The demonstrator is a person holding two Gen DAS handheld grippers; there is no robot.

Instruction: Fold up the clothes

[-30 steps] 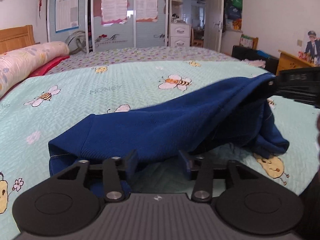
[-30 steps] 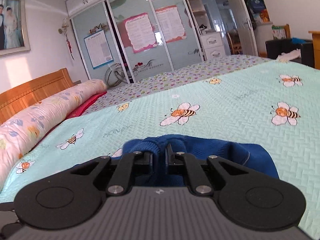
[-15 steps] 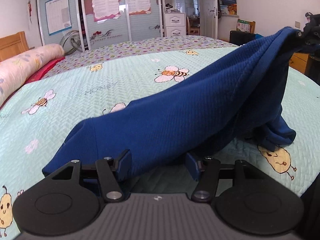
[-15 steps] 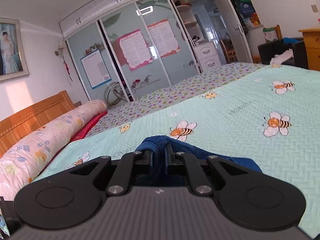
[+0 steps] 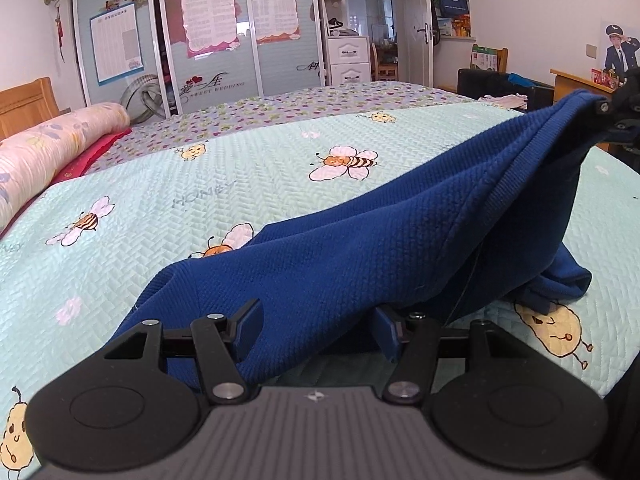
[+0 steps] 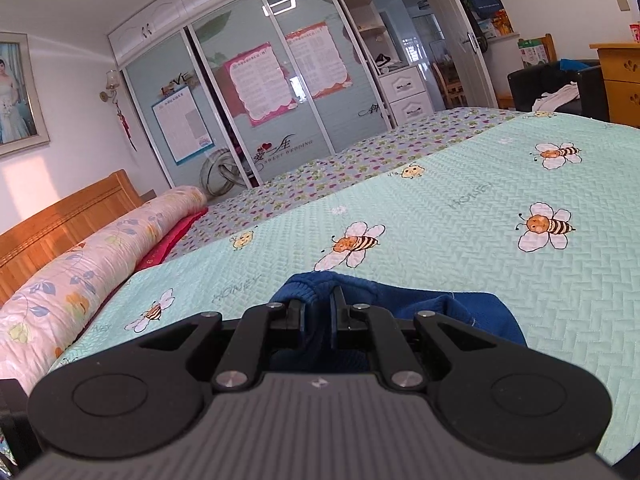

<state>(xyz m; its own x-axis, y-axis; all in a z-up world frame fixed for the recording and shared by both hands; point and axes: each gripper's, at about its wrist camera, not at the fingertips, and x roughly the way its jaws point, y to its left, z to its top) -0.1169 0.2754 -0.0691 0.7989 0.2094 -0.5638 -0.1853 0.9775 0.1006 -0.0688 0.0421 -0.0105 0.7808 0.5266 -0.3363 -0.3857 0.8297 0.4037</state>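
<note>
From the left wrist view we see nearly the whole blue garment [image 5: 360, 252]: it rises in a long slope from the bed [image 5: 200, 200] at the lower left up to a peak at the far right edge, where our right tool [image 5: 618, 114] pinches its corner, only a dark sliver of that tool showing there. The right wrist view gives the reverse: it shows only a bunched ridge of the same blue knit [image 6: 320, 304] clamped between the two nearly closed fingers of the right tool [image 6: 318, 316], with a small fold spilling to the right, and none of the long slope. Our left tool [image 5: 316, 330] has its jaws standing apart, having just been opening; the lower hem of the garment drapes between them and lies against the left finger, but the pads do not press on it. The cloth is a deep blue, with a fine waffle texture and a ribbed edge near the raised corner, sagging in soft folds onto the pale green bee-print bedspread [image 6: 480, 220]. A floral bolster [image 6: 80, 276] lies along the wooden headboard [image 6: 60, 224]
</note>
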